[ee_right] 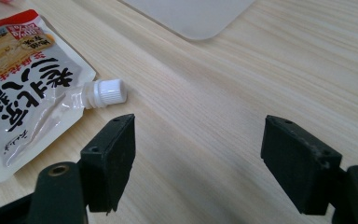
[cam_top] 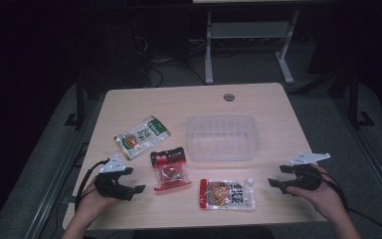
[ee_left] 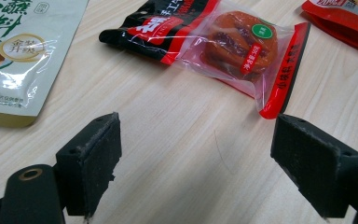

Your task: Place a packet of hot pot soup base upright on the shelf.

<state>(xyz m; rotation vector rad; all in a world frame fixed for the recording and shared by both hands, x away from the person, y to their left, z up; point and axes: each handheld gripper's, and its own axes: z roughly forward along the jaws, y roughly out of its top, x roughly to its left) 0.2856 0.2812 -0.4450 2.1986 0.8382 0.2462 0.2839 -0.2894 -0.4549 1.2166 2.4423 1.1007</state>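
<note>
Judging by the empty tray (cam_top: 222, 137), nothing is packed: three packets (cam_top: 169, 168) lie on the bench (cam_top: 278, 107); both claws, left (cam_top: 127, 182) and right (cam_top: 279, 177), are held wide, empty.

On the bench (cam_top: 129, 107) we see a tub (cam_top: 221, 138) behind the middle. Left of it lies a flat pouch (cam_top: 142, 137); a snack packet (cam_top: 170, 168) sits before that, just left of the tub's near corner. A spouted pouch (cam_top: 227, 194) lies nearest us, before the tub.
</note>
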